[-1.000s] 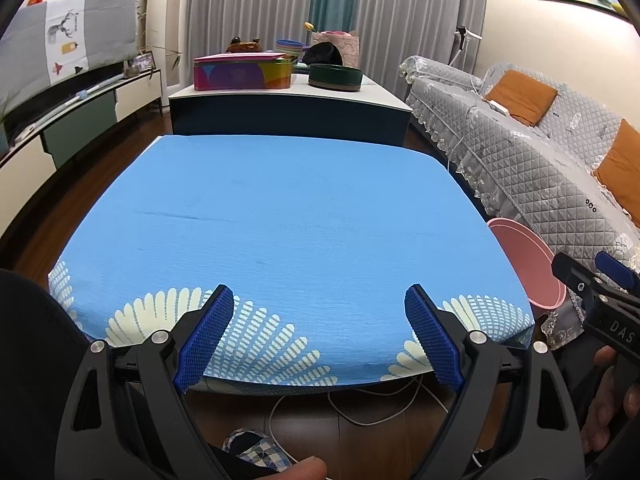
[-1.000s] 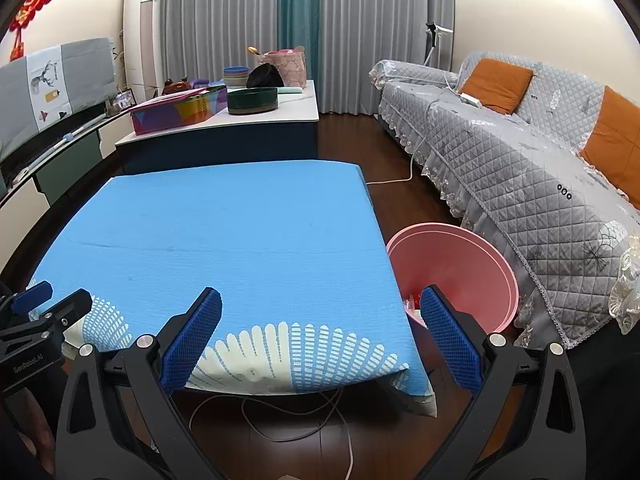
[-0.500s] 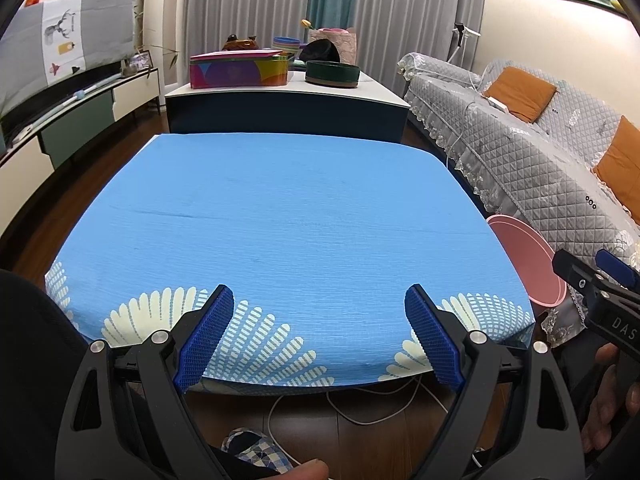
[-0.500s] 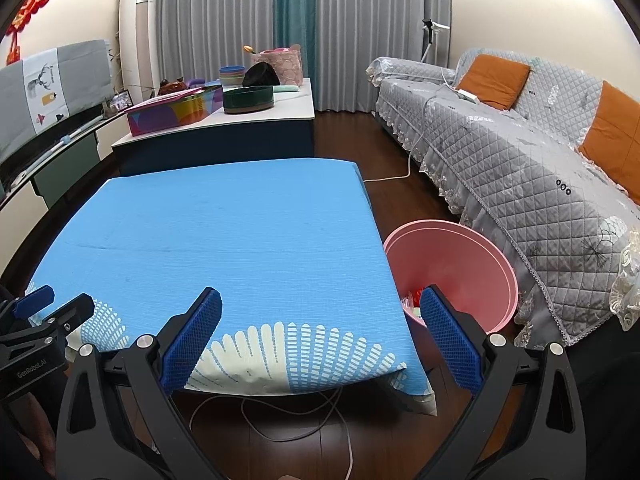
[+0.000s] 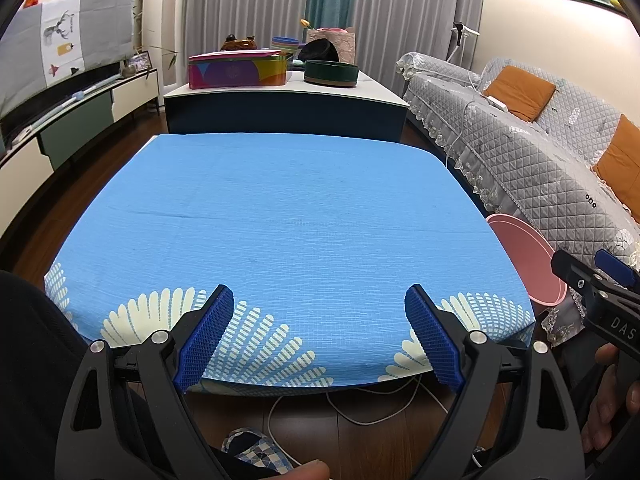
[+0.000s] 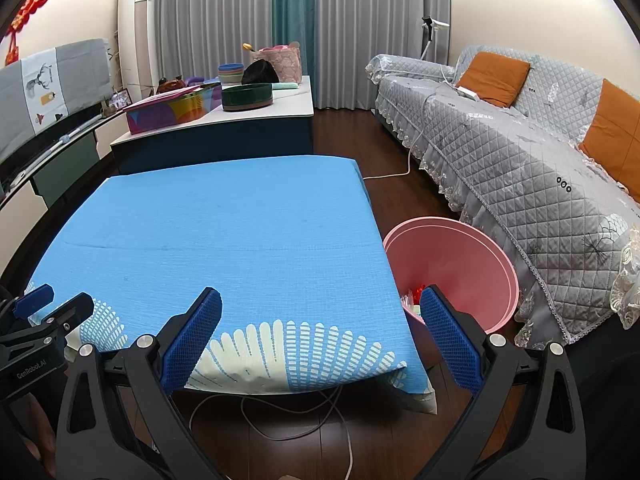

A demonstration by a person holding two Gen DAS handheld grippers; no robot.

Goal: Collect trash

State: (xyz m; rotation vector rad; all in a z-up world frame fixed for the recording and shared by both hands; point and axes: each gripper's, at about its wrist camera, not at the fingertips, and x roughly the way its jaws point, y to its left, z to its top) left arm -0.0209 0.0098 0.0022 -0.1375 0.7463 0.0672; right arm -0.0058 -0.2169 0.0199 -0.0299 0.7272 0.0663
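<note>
both hand-held grippers (image 5: 319, 334) (image 6: 320, 338) spread wide, nothing held, at blue table (image 5: 288, 216) near edge; pink bin (image 6: 460, 264) beside.

The pink bin (image 6: 460, 256) is partly hidden behind the table edge; its contents look like scraps, perhaps.

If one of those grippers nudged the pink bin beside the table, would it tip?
The pink bin looks like thin plastic with little inside, so probably light and prone to sliding. Its mouth flares wide above a base I cannot see, so a high push might tip it.
</note>
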